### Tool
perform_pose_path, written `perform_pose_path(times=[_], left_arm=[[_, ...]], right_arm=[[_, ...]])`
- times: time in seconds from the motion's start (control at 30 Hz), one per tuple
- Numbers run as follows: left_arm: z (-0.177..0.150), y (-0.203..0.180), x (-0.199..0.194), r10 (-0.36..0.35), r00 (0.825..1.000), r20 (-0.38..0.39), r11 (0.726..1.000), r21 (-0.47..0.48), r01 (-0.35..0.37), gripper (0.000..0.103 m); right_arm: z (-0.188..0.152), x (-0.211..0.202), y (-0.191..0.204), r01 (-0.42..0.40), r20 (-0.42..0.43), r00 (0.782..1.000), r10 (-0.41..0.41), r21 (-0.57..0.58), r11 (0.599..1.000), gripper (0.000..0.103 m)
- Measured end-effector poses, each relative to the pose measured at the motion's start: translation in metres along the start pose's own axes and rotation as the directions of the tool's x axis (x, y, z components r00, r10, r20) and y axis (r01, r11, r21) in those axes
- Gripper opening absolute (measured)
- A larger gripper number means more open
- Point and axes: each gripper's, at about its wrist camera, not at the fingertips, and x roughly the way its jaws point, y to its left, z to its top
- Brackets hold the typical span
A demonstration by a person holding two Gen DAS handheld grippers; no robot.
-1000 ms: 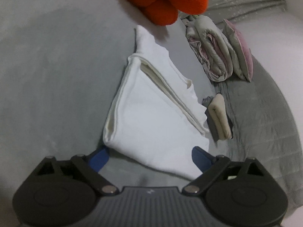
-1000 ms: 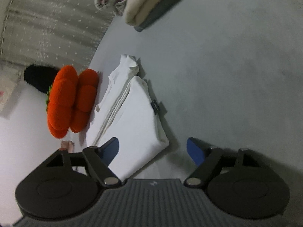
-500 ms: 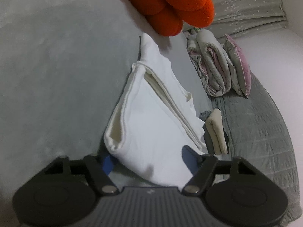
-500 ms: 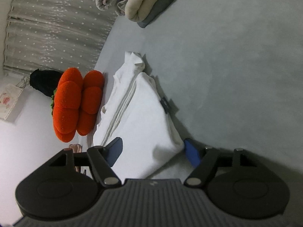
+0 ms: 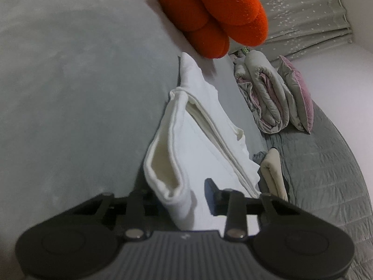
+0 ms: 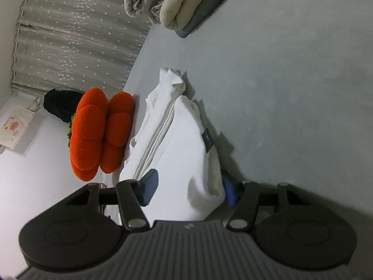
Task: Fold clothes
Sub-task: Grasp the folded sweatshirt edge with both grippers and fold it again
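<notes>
One folded white cotton garment (image 5: 205, 144) on the grey bed (image 5: 70, 93), long axis running away toward the orange plush cushion (image 5: 214, 11), near corners clamped by left hand-held gripper (image 5: 177, 196) and right hand-held gripper (image 6: 188, 186), both held low.

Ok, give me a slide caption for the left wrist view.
Left gripper straddles a corner of the folded white garment on the grey bed.
</notes>
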Motion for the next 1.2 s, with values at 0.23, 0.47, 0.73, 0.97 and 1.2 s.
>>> perform_pose_path(times=[0.23,0.47,0.73,0.97,1.2], left_arm=[[-0.001,0.008,0.0,0.014,1.0,0.012,1.0,-0.025,-0.013,0.011],[-0.003,0.009,-0.005,-0.01,1.0,0.021,0.999,-0.052,0.011,0.005],[-0.005,0.005,-0.016,-0.048,0.999,0.018,0.994,-0.095,0.05,0.005],[-0.009,-0.003,-0.032,-0.082,0.997,0.004,0.991,-0.101,0.082,0.005],[-0.017,-0.003,-0.053,-0.098,0.995,-0.034,0.992,-0.088,0.095,0.005]], right_arm=[[0.001,0.003,-0.015,-0.003,0.007,1.0,0.003,0.026,1.0,0.01],[0.0,-0.003,-0.016,-0.023,-0.005,1.0,0.023,0.018,1.0,0.009],[-0.001,-0.01,-0.006,-0.019,-0.009,1.0,0.019,-0.009,1.0,0.009],[-0.002,-0.016,0.002,-0.029,-0.022,0.999,0.028,-0.04,0.999,0.009],[-0.006,-0.03,0.008,-0.032,-0.042,0.999,0.03,-0.059,0.998,0.009]])
